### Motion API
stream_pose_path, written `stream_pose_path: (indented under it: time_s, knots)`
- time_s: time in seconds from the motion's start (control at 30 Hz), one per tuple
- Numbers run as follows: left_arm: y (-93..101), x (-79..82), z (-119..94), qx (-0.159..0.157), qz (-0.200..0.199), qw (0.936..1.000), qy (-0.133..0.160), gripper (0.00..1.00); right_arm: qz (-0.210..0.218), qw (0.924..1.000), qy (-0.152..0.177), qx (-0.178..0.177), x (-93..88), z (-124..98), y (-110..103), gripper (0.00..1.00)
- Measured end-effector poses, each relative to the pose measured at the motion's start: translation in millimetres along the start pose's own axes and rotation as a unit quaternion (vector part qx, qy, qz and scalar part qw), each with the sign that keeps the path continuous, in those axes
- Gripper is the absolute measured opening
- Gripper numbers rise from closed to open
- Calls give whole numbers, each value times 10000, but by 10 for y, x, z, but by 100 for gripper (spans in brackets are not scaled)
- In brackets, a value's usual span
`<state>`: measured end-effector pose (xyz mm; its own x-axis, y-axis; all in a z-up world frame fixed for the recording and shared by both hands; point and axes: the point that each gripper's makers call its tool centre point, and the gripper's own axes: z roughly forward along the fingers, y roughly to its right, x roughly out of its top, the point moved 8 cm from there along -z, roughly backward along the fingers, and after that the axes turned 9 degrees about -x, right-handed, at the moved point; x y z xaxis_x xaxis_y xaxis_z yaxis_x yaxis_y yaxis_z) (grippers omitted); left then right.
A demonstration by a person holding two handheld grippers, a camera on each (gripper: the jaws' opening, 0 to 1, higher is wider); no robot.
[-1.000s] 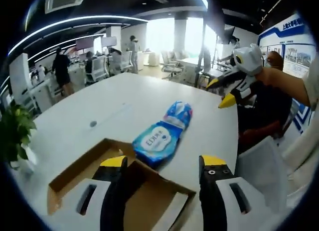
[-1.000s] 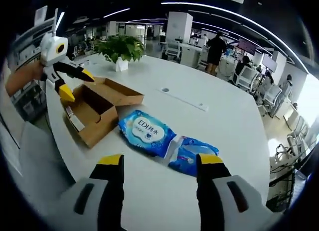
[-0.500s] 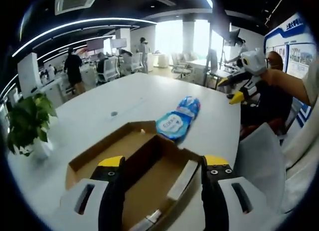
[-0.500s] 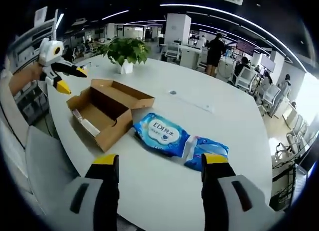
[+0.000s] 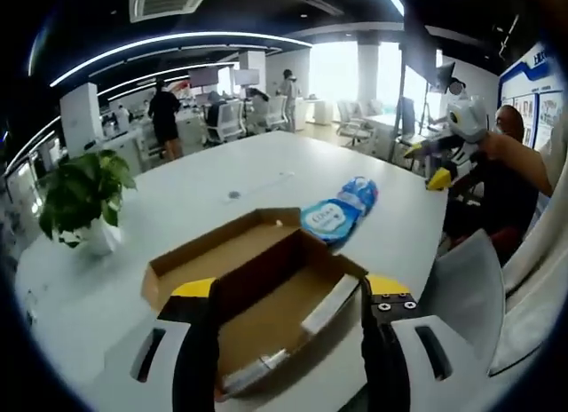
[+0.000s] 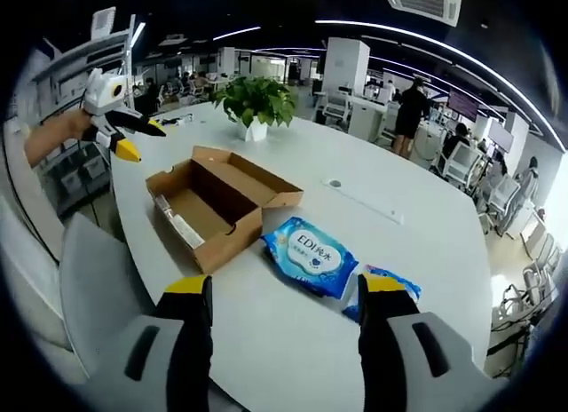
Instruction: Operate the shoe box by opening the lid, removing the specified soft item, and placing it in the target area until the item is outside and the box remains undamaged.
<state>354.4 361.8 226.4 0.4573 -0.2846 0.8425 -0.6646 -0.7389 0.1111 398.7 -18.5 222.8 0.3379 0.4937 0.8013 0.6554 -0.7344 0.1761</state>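
An open brown cardboard shoe box (image 5: pixel 257 279) (image 6: pixel 217 203) lies on the white table (image 5: pixel 177 208) (image 6: pixel 426 252) with its lid folded back flat. Beside it rests a blue pack of wet wipes (image 5: pixel 331 218) (image 6: pixel 311 255), with a second blue packet (image 5: pixel 359 192) (image 6: pixel 383 283) touching its far end. My left gripper (image 5: pixel 288 292) is open, pulled back near the table edge, the box beyond its tips. My right gripper (image 6: pixel 284 288) is open above the table, the wipes beyond its yellow tips. Each gripper appears in the other's view, held by a hand: the right gripper (image 5: pixel 448 150), the left gripper (image 6: pixel 115 119).
A potted green plant (image 5: pixel 84 199) (image 6: pixel 257 101) stands on the table past the box. A grey chair back (image 5: pixel 470 288) (image 6: pixel 89 270) sits close to the table edge. Office desks, chairs and several people fill the background.
Both views have pulled back from the table, so the box and wipes look smaller and farther. The things themselves have not moved. Both grippers stay open.
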Motion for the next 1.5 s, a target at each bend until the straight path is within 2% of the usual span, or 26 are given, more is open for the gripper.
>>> stream_pose_path:
  time_s: [0.13, 0.3, 0.5, 0.7, 0.8, 1.07, 1.13, 1.5]
  knots:
    - [79, -42, -125, 133, -92, 9999, 15, 68, -227, 9990, -25, 379, 74, -8, -40, 61]
    - [117, -77, -303, 339, -131, 9992, 170, 69, -584, 9949, 7, 828, 224, 36, -129, 60]
    - [178, -107, -479, 573, -145, 9981, 191, 69, -1109, 9829, 116, 1468, 426, 167, -354, 59]
    - [177, -93, -615, 702, -108, 9973, 203, 69, -1551, 9712, 108, 1808, 551, 321, -538, 58]
    - [136, -99, -646, 755, -124, 9968, 223, 70, -1761, 9631, 54, 2035, 595, 439, -636, 57]
    - [53, -165, -617, 761, -208, 9967, 182, 74, -2069, 9472, -72, 2450, 670, 732, -804, 57]
    - [50, -179, -612, 756, -261, 9966, 182, 75, -2088, 9452, -108, 2509, 688, 813, -829, 57]
    - [33, -263, -606, 793, -446, 9956, 211, 85, -2378, 9243, -291, 2972, 651, 1256, -1004, 55]
